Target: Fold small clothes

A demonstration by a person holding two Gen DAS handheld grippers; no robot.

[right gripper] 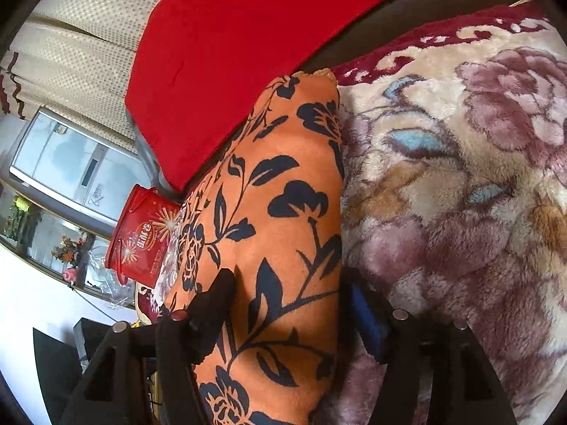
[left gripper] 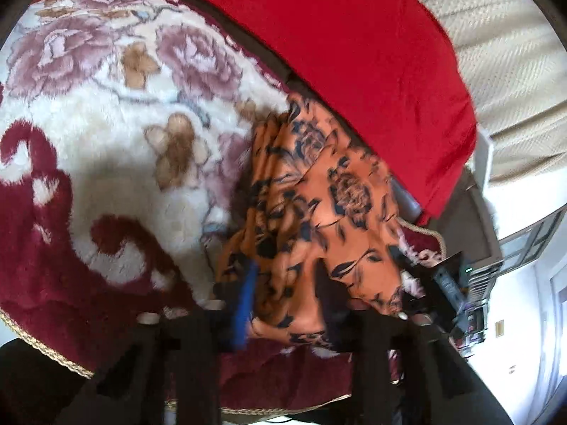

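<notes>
My left gripper (left gripper: pixel 283 283) is pinched on a bunched fold of the orange flowered cloth (left gripper: pixel 319 194), which lies on the plush blanket (left gripper: pixel 106 124) beside a red pillow (left gripper: pixel 336 35). My right gripper (right gripper: pixel 287 304) straddles the cloth (right gripper: pixel 283 194), fingers apart; contact looks doubtful.

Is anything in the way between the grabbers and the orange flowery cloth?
No. The orange cloth already lies bunched between the left gripper fingers, and in the right wrist view it lies between the right gripper fingers. Nothing visible sits between.
</notes>
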